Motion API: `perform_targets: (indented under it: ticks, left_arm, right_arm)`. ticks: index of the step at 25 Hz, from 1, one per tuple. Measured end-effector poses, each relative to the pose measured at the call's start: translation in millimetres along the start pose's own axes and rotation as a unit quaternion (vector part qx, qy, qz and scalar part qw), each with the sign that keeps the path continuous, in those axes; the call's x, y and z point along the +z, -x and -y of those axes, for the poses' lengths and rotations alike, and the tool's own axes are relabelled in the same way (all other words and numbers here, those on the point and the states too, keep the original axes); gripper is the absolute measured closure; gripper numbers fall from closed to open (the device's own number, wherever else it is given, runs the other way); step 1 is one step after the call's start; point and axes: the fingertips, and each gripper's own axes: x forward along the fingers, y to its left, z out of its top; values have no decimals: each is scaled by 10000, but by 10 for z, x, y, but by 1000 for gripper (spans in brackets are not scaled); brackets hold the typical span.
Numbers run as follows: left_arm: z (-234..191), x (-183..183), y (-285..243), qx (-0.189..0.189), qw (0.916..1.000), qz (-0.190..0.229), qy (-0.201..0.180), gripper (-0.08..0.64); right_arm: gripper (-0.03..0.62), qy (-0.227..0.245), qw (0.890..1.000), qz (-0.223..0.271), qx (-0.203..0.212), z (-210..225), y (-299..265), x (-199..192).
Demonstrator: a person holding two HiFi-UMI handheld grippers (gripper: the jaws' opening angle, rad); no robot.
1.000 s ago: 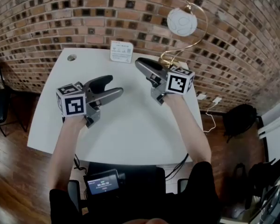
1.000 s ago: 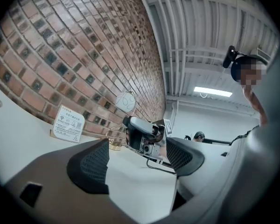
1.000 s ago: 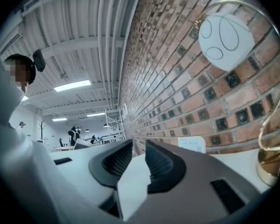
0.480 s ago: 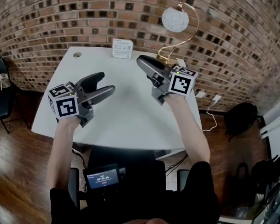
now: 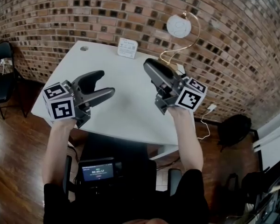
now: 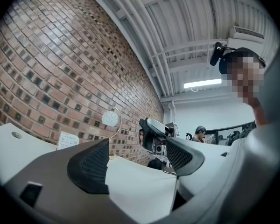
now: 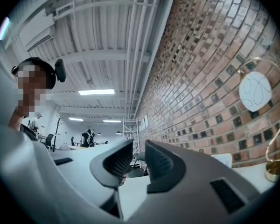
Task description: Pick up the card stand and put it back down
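Head view: both claws are held up over the white desk, one in each hand, their tips turned toward the brick wall.
Left claw: released. Its jaws stand wide apart with nothing between them. In the left gripper view the gap shows only bare desk top and, farther off, the right claw.
Right claw: released. Only a narrow gap separates its ribbed pads. The jaws have just drawn a little closer, and nothing sits between them.
Card stand: upright on the desk at its far edge, close to the brick wall. It is ahead of both claws, roughly in line with the space between them and well apart from each, and neither touches it. In the left gripper view it shows as a white card past the left jaw. In the right gripper view only a white corner shows beyond the right jaw.
Lamp: a gold arc carrying a white globe, ahead of the right claw and to its right. Its gold base stands on the desk near that claw's tips.
Desk hole: a round opening near the far left corner, ahead of the left claw and to its left.
Chair: black, on the wooden floor, well off to the left of the left claw.
Screen: a small lit device low in the view, behind both claws and near the person's body.
Bag: a dark bag on the floor, off to the right of the right claw.
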Motion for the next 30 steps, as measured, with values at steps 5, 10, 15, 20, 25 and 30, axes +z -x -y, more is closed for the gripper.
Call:
perform_targets:
  ticks: [5,10,15,20,25,30]
  left_arm:
    - [103,19,79,44,9999,28,-123,181]
    - [214,3,96,-42,9999,95,-138,181]
    - [376,13,99,-180,9993,254,-186,181]
    - [459,5,136,-263,9987,386,-187,181]
    - [467,-7,200,-276,9984,473,-161,181]
    - [458,-7,283,-276,9977,601,-147,181]
  right_arm:
    - [486,115,9999,-41,86,-136,7,-46]
    - [486,59,9999,10,114,-176,58,-96]
    - [486,69,9997,92,237,-333,120,-95]
    - [486,321,9989,9,352,-575,101,-105]
    - [486,527,9977,-59,421,-733,45,-143]
    - [486,518,9976,-136,435,-772,-10,-232]
